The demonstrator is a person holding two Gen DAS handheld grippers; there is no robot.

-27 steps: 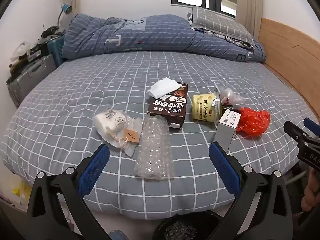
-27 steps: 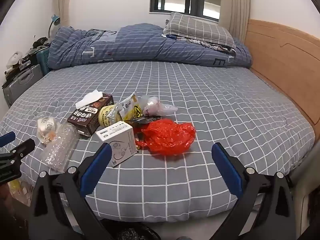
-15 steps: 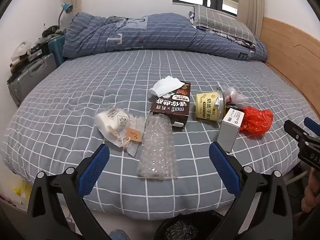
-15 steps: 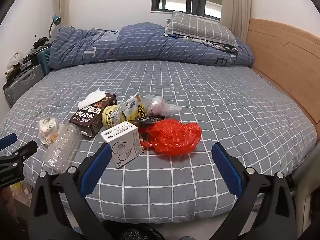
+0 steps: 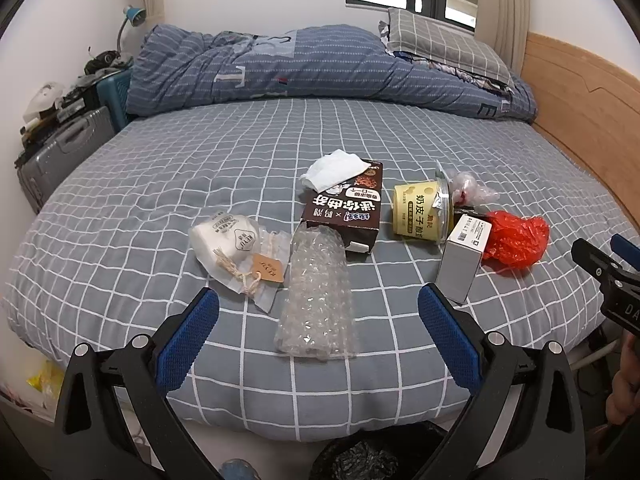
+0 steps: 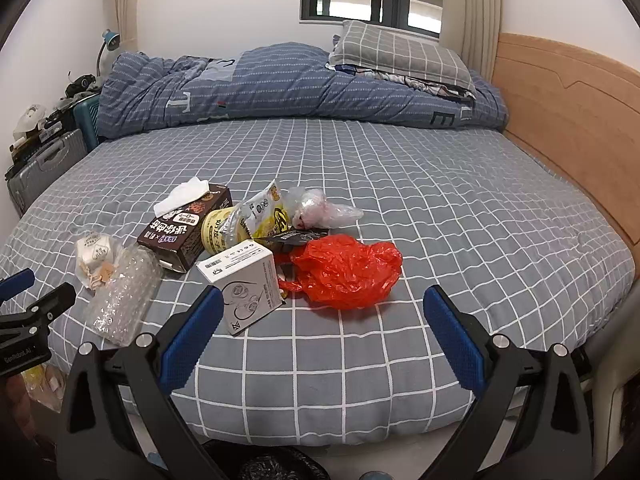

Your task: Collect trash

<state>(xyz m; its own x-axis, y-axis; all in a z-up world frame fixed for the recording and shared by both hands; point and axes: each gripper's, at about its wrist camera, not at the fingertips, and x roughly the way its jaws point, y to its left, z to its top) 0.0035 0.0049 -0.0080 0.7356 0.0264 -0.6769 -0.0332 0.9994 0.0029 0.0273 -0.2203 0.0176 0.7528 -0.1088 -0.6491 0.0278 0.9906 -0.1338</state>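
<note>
Left wrist – claw wide over bubble wrap, untouched.

The left tool, a black two-finger frame with blue textured pads, points forward and down, its jaws spread as wide as they go with nothing clamped between them. The right tool, of the same black frame and blue pads, is tilted down alike, jaws equally wide and empty. Each tool's tip shows at the edge of the other's view, side by side. Part of a hand shows at the near right.
</note>
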